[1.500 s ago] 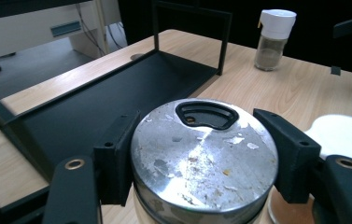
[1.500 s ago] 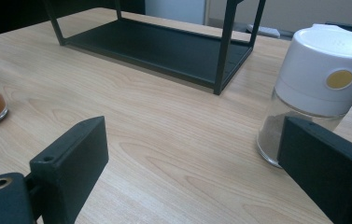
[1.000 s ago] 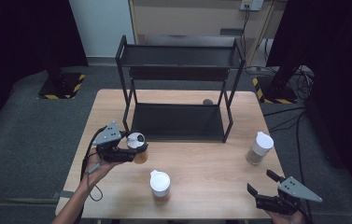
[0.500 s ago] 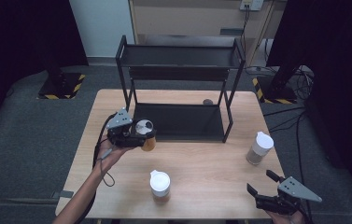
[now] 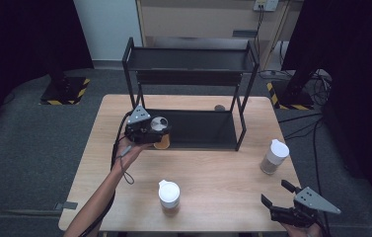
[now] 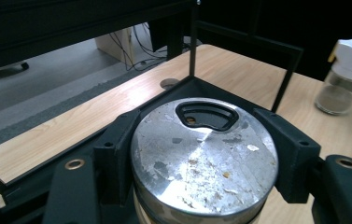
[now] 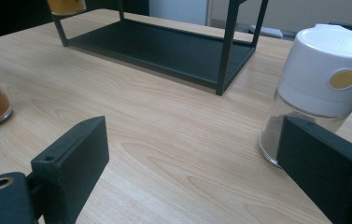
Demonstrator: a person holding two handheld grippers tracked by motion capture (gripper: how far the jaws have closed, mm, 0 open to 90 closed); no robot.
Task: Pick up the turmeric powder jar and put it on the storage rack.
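Surface: pale wood surface (image 5: 213, 168) on grey carpet, dark curtains at both sides of the frame; a black two-tier metal rack (image 5: 191, 89) stands at its far middle.
Thing in hand: spice jar with a scuffed metal lid (image 6: 204, 156) and orange contents, seen in the high view at the rack's lower left corner, left of frame centre, above the lower shelf's (image 5: 198, 129) front left edge.
Left tongs: the left tongs (image 5: 155, 133) are closed on the jar just under its lid, one jaw on each side, the jar upright.
Right tongs: the right tongs (image 5: 278, 193) hang spread wide and empty at the lower right of the frame, off the surface's near corner.
Step, as I judge it: setting the jar onto the lower shelf.
Doing it well: keep the jar level, carry it past the shelf's raised lip and the left front post (image 5: 143, 101) before lowering, and let go only once the base sits flat.
Edges: that post and the bar under the upper tier are the things to clip; headroom under the tier looks modest.
Open room: the lower shelf is bare along its length, so any spot rightward is free.
Others: a white-capped jar (image 5: 169, 196) stands near the front middle, another white-capped jar (image 5: 274, 156) at right, just ahead of the right tongs; both well apart from the rack.
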